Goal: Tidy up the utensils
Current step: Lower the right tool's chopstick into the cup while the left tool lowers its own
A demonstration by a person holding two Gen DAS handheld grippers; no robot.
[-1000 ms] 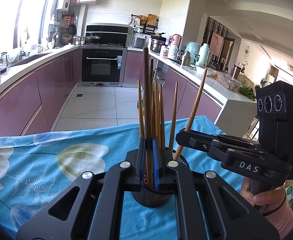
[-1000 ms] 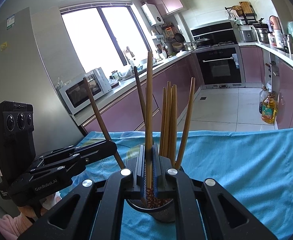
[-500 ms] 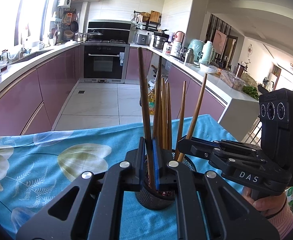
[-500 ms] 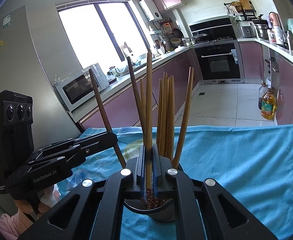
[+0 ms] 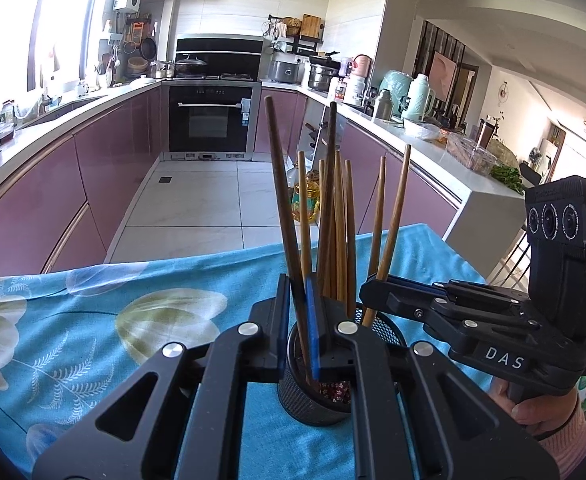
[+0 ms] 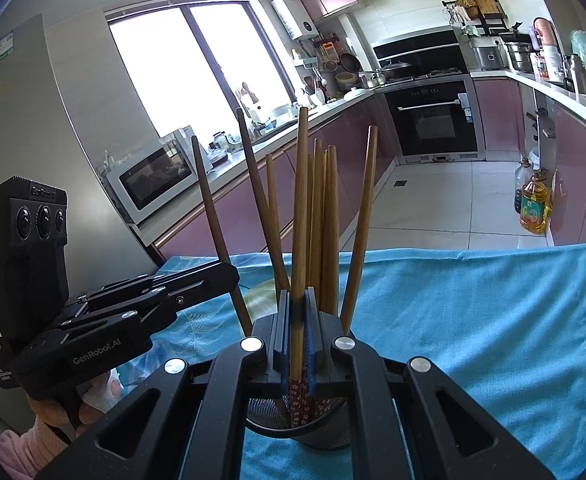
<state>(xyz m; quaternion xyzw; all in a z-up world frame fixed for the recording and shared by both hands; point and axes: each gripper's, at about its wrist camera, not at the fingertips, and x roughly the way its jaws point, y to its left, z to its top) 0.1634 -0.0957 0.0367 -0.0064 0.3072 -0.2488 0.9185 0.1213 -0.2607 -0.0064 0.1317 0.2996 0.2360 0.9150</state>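
Chopsticks are sitting between both pairs of jaws, and each pair is standing narrow. The left gripper (image 5: 298, 312) is closing on a dark chopstick (image 5: 283, 208) that is leaning left, its lower end reaching down into the black mesh holder (image 5: 313, 396). The right gripper (image 6: 297, 328) is pinching a lighter chopstick (image 6: 300, 216) that is standing nearly upright, its flower-patterned tip (image 6: 296, 400) dipping inside the holder's rim. Around them, a bundle of wooden chopsticks (image 5: 335, 220) is already standing in the holder, fanning outward. The holder is resting on the blue floral tablecloth (image 5: 93, 320), toward the near edge of the table. Judging by this, the step in hand is seating the two held sticks in the holder; the next move is probably calling for both pairs of jaws to part so the sticks are dropping the last bit, then for a straight lift clear without snagging the leaning neighbours. The left wrist view is showing the right gripper (image 5: 381, 286) from the side, reaching in from the right just above the rim, with the person's right hand (image 5: 541, 408) gripping its handle; it is hiding the right jaws' contact. The right wrist view is showing that contact plainly, plus the left gripper (image 6: 221, 276) coming in from the left, though whether the left jaws are actually pressing their stick I cannot tell from there.
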